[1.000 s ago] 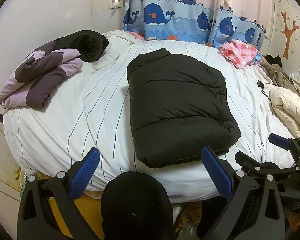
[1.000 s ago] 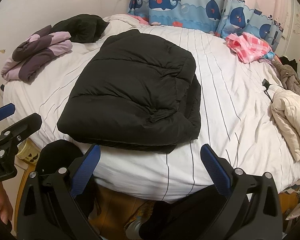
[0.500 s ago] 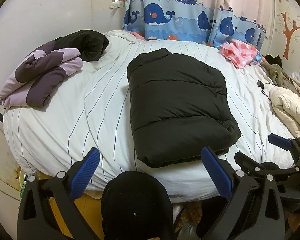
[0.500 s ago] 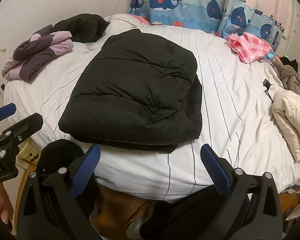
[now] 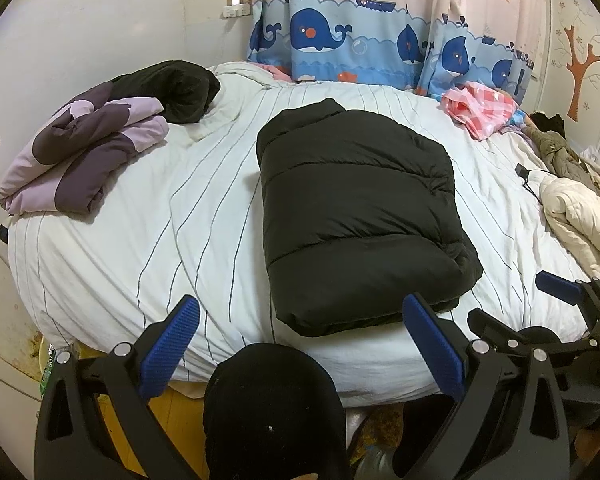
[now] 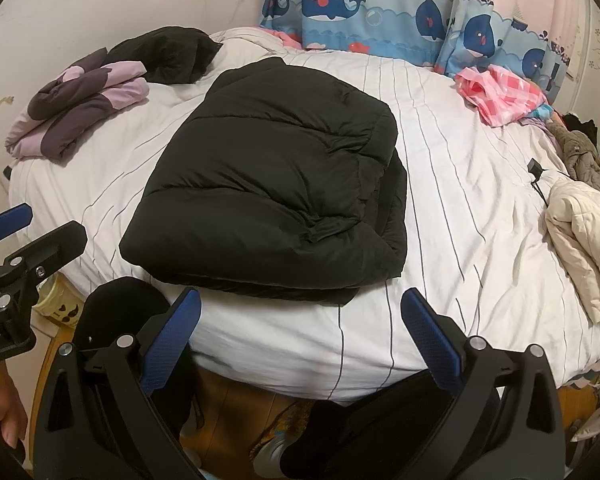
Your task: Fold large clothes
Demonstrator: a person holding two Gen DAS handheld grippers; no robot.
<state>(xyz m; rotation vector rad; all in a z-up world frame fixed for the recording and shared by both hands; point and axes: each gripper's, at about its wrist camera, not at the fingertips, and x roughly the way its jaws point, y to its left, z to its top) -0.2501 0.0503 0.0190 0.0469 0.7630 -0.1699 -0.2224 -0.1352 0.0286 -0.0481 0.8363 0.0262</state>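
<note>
A black puffer jacket [image 5: 356, 216] lies folded into a thick rectangle on the white striped bed [image 5: 172, 216]; it also shows in the right wrist view [image 6: 276, 196]. My left gripper [image 5: 300, 344] is open and empty, held back from the bed's near edge, in front of the jacket's near end. My right gripper [image 6: 300, 332] is open and empty, also off the bed's near edge, just below the jacket. Each gripper shows at the edge of the other's view.
A purple and lilac jacket [image 5: 84, 160] and a black garment [image 5: 176, 88] lie far left. A pink checked cloth [image 5: 480, 108], a cream jacket [image 5: 576, 216] and a charger cable [image 5: 526, 176] lie right. Whale curtain [image 5: 360, 40] behind. My dark knee [image 5: 272, 408] is below the grippers.
Both views have shifted very slightly; the jacket and both open grippers stand as before.
</note>
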